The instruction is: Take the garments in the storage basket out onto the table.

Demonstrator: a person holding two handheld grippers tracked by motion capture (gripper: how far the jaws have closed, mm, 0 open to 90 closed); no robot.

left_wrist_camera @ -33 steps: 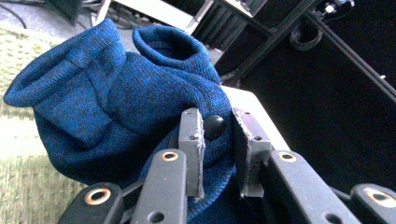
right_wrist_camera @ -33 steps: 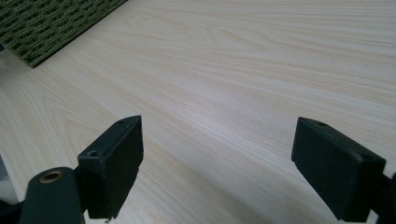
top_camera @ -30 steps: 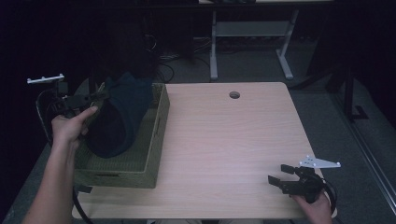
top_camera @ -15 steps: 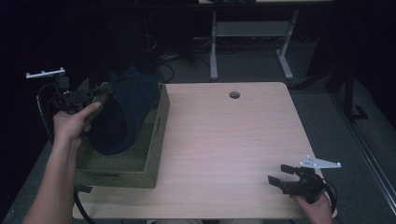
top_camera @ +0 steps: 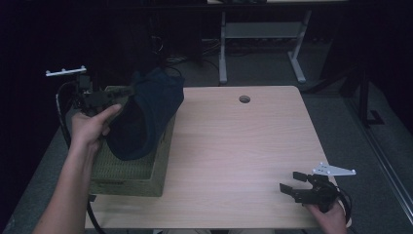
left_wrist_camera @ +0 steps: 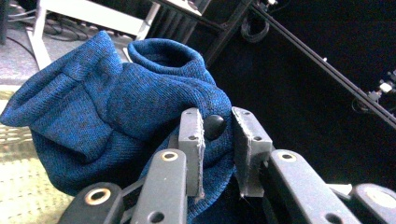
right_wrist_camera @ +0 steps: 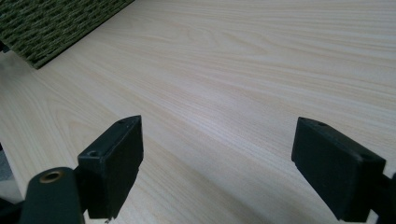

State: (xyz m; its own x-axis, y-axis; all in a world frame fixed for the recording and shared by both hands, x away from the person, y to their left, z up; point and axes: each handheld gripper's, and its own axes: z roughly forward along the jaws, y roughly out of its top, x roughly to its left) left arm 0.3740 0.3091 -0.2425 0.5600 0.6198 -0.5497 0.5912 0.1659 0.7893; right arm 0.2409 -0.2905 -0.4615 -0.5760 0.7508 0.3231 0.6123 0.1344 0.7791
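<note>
**Blue knit lifted at the box's edge**

At the left side of the counter [top_camera: 234, 146] we see the left claw [top_camera: 127, 91] clamped on a fold of a dark blue knitted garment [top_camera: 143, 114], with a round dark button [left_wrist_camera: 214, 126] sitting just between its jaws. The garment hangs partly over the woven olive box [top_camera: 131, 173], its lower bulk resting inside and its upper part bunched high near the box's far rim, leaning out over the inner wall toward the wood.

We judge the knit to be soft, limp and light: it will sag and stretch from whatever point holds it, and it will not slip easily against the pads. A thick fold or the ribbed cuff [left_wrist_camera: 161, 53] gives a firmer hold than a single layer; a pinch near a button may pull on the thread.

The box looks shallow and stiff, and apart from the garment we can make out nothing in it; its floor under the cloth is hidden.

The right claw [top_camera: 294, 187] rests low at the near right corner, jaws wide apart with bare wood between them.
</note>
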